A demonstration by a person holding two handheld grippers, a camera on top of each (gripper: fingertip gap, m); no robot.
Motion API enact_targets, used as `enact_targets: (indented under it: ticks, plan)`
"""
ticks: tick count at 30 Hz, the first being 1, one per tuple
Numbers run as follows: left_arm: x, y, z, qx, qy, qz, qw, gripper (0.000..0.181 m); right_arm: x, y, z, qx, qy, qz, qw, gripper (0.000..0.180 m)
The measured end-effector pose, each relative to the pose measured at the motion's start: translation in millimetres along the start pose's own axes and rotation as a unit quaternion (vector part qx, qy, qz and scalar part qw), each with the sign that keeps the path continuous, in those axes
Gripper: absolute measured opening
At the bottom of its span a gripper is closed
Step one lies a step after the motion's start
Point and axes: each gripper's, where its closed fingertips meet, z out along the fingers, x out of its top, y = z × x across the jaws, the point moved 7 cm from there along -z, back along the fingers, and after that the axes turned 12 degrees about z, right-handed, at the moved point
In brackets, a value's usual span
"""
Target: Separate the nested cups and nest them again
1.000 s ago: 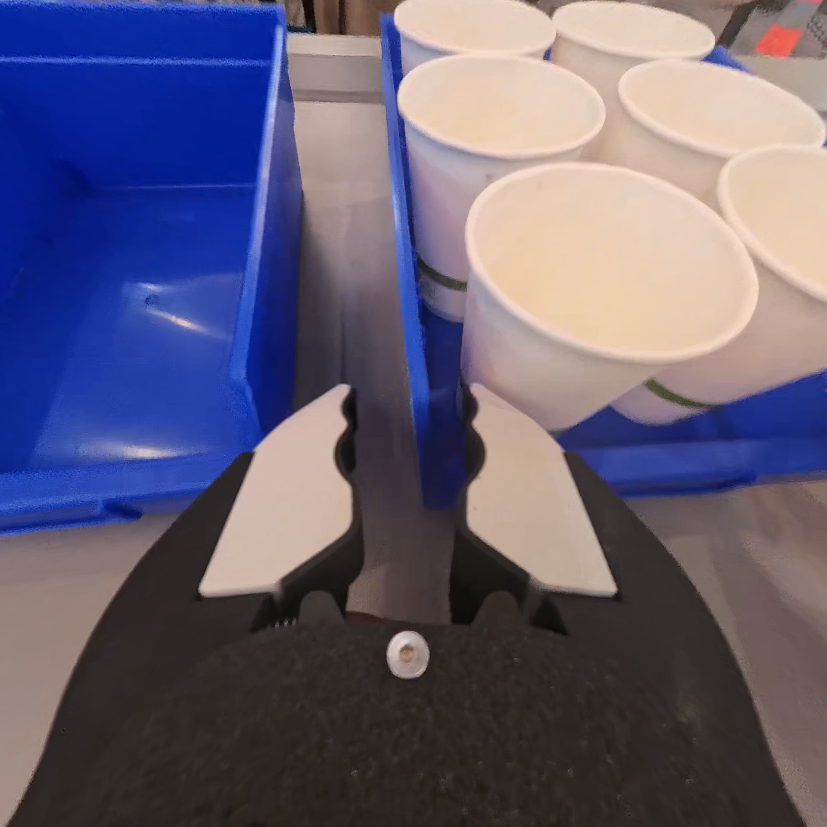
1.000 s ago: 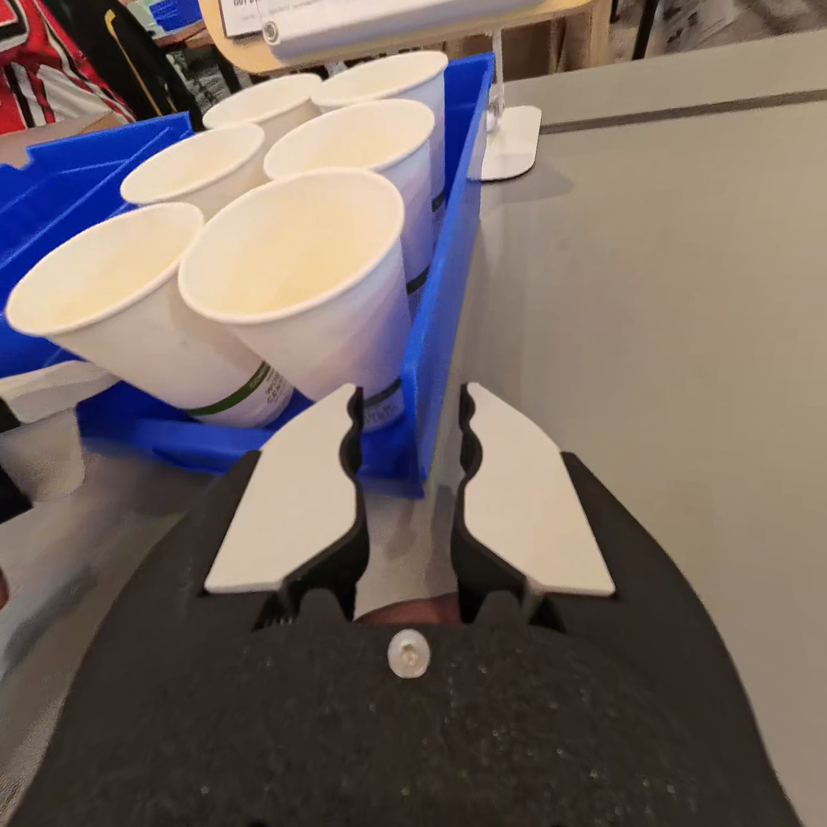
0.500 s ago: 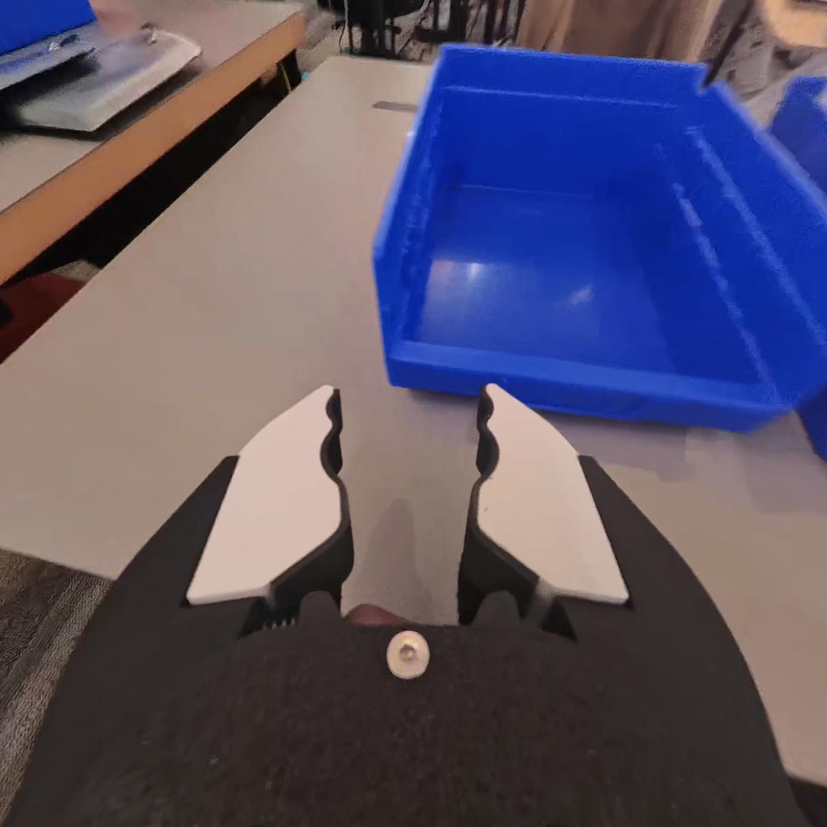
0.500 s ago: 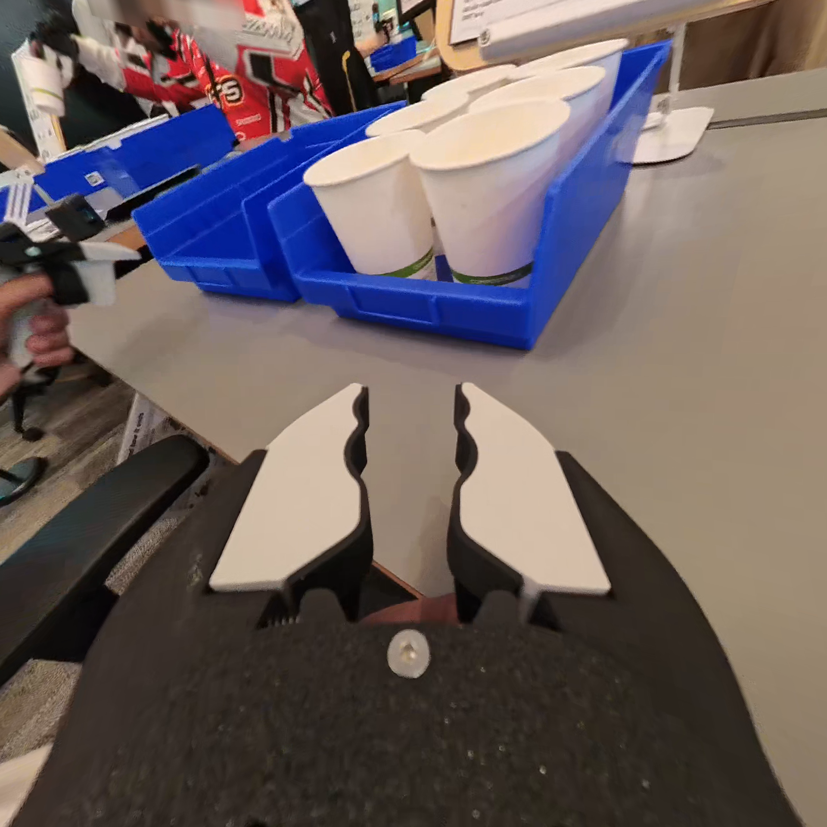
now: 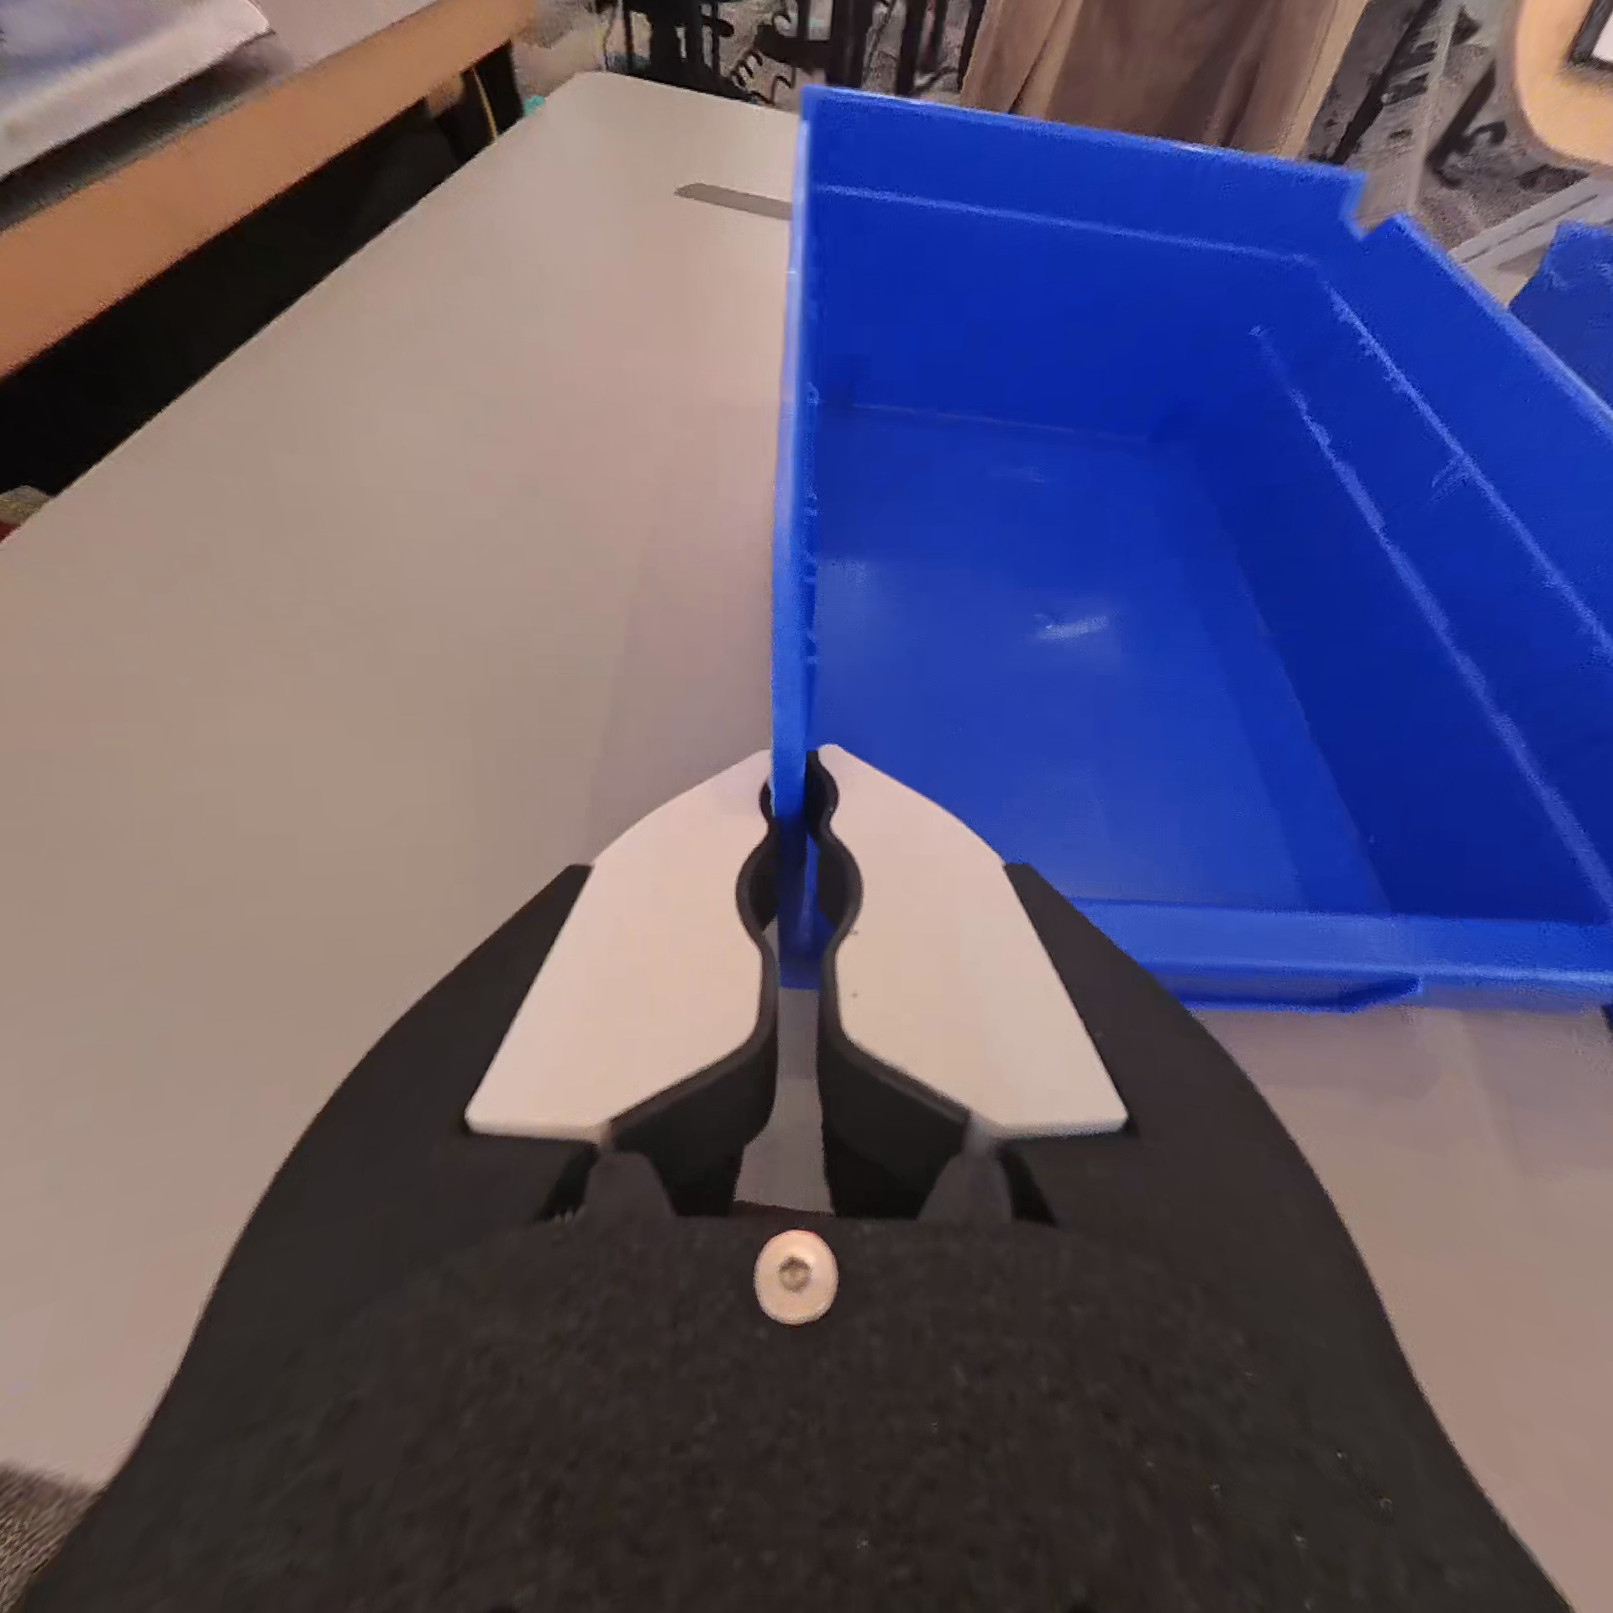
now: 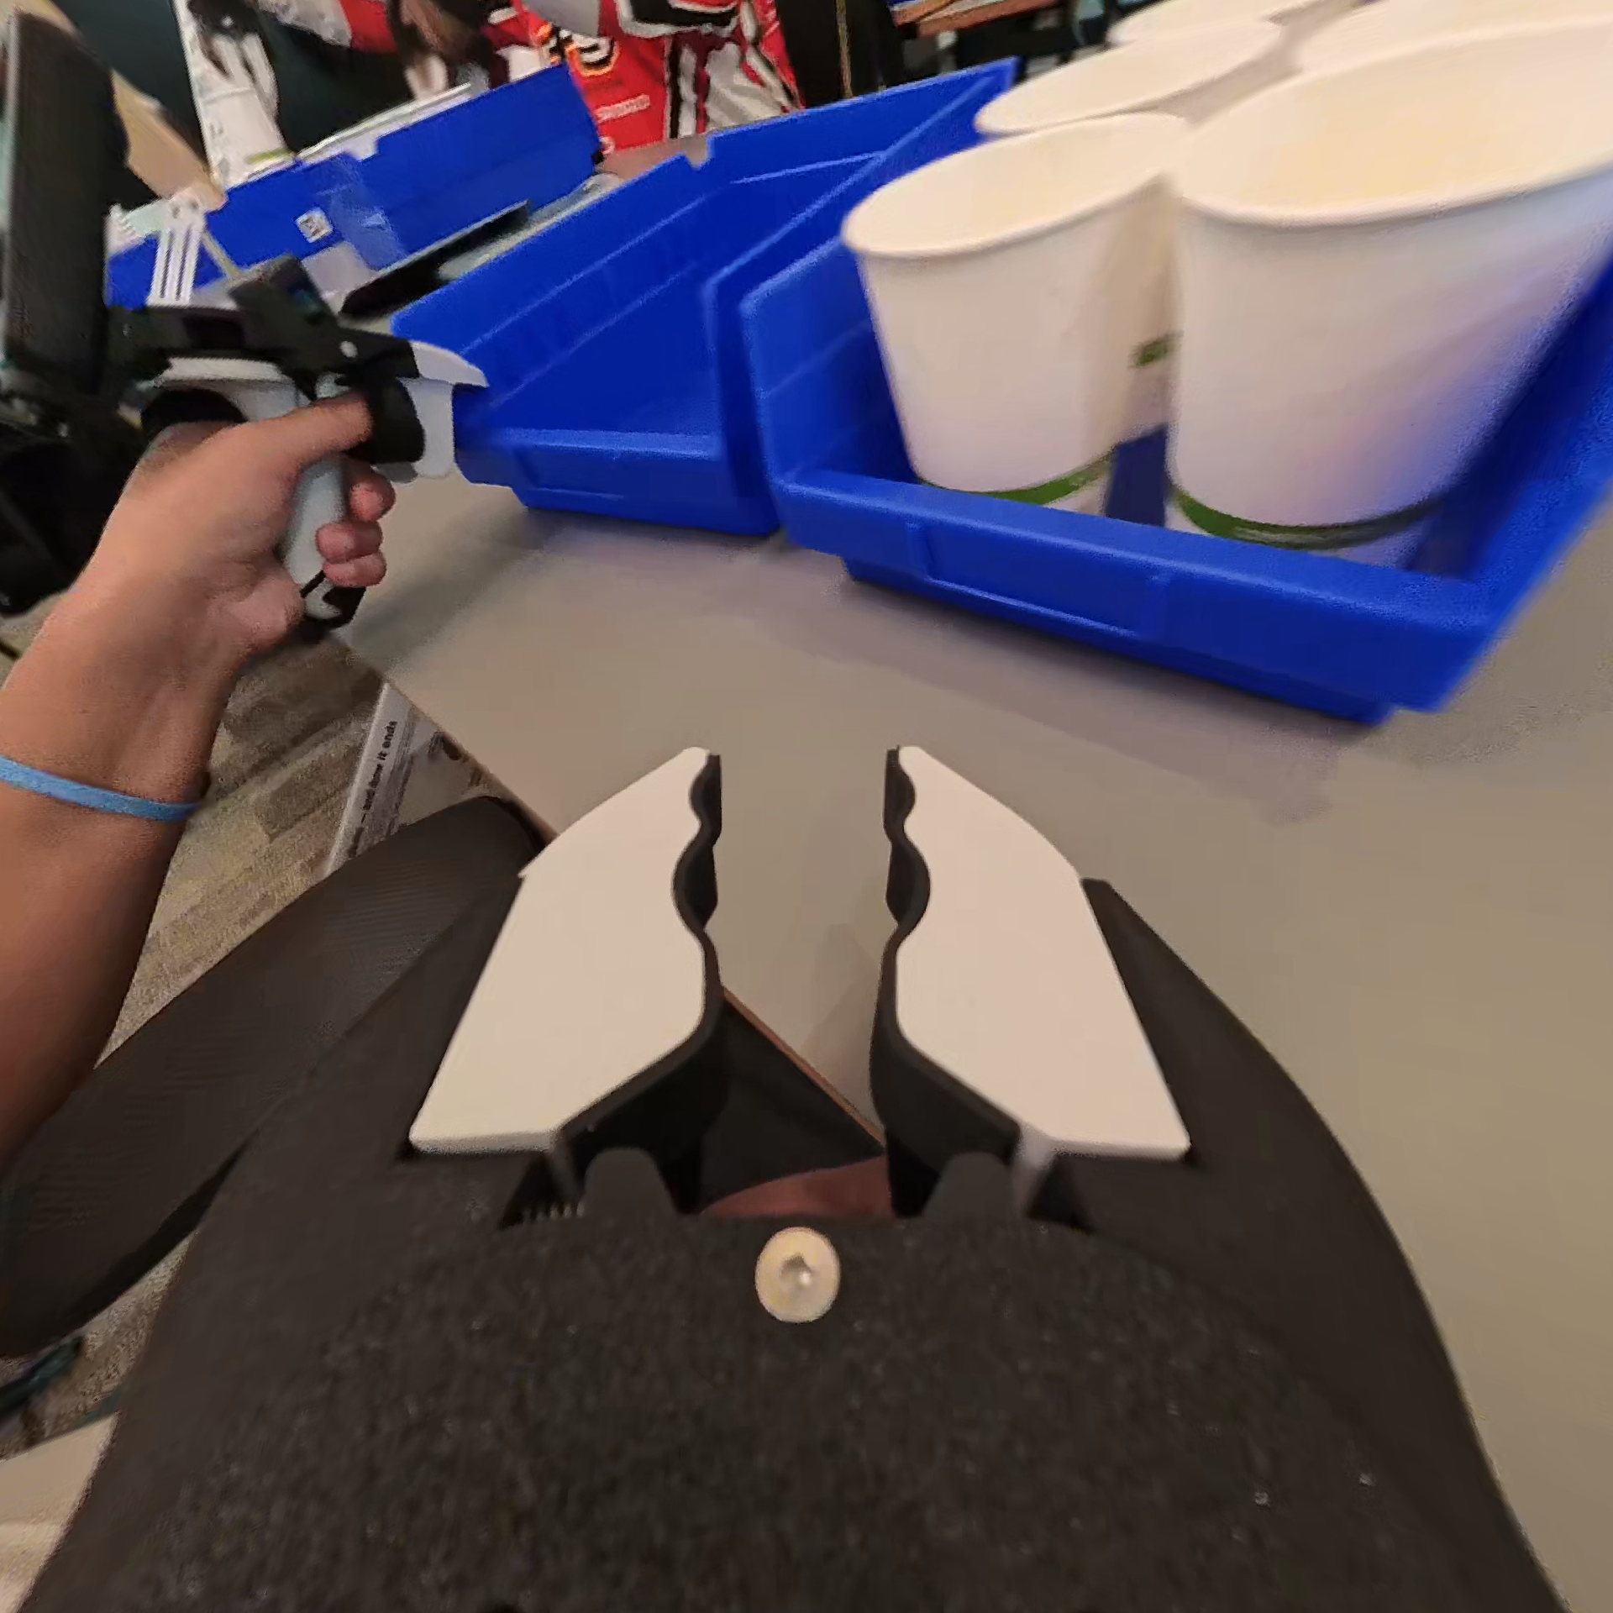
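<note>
While the left claw [image 5: 790, 772] stood well open above the bare counter [image 5: 349, 611] half a second ago, in the left wrist view it has now pinched nearly closed on the near left corner wall of the empty blue bin [image 5: 1135, 655], the wall's edge sandwiched between its tips. That looks like a grip meant to drag or reposition the bin rather than any handling of cups, none of which show in this view.

Seen from the right wrist view, the right claw [image 6: 803, 768] has kept about the same moderate opening and holds nothing, hovering over the counter's near edge. It has come closer to the second blue bin [image 6: 1135, 602], where the white paper cups [image 6: 1362, 288] stand upright and separate, leaning against each other. Farther left, a hand [image 6: 218, 532] squeezes the left claw's handle at the empty bin's corner. Judging by the loose cups, separation seems done; nesting them again has not begun.
</note>
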Motion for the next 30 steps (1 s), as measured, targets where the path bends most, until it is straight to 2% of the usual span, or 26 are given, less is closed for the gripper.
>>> enact_targets:
  ticks: [5,8,10,12,16,17,18,20,24,30]
  plan:
    - [-22.7,12.1,-43.5,0.037,0.014,-0.010,0.999,0.002,-1.6,-43.4,49.9,-0.034,0.001,-0.067,0.997,0.038]
    - [-38.7,17.0,-73.3,0.048,0.030,-0.037,0.998,0.002,5.3,-67.3,81.6,-0.019,0.022,-0.032,0.999,0.038]
    - [-48.1,19.1,-91.1,0.055,0.035,-0.045,0.997,0.002,12.2,-75.0,96.7,-0.044,0.031,-0.010,0.999,0.036]
    - [-55.9,24.3,-106.4,0.056,0.039,-0.043,0.997,0.003,15.2,-79.9,104.6,-0.066,0.040,-0.027,0.997,0.037]
    - [-66.9,40.9,-127.1,0.069,0.051,-0.017,0.996,0.002,4.0,-81.4,121.2,-0.088,0.006,-0.027,0.996,0.030]
    - [-68.4,45.6,-130.2,0.071,0.055,-0.013,0.996,0.003,6.2,-78.9,119.1,-0.098,0.023,-0.026,0.995,0.023]
    - [-69.8,49.0,-132.8,0.081,0.057,-0.010,0.995,0.003,10.3,-74.6,114.6,-0.115,0.048,-0.022,0.992,0.005]
    - [-68.6,54.5,-138.6,0.096,0.073,-0.005,0.993,0.003,15.8,-75.4,107.0,-0.084,0.080,-0.020,0.993,0.005]
    - [-51.5,59.4,-153.5,0.123,0.115,-0.003,0.986,0.002,34.5,-85.0,98.9,-0.080,0.124,-0.057,0.987,0.003]
    - [18.9,74.7,-190.1,0.167,0.231,0.039,0.958,0.002,104.3,-99.5,65.3,-0.058,0.230,-0.083,0.968,0.003]
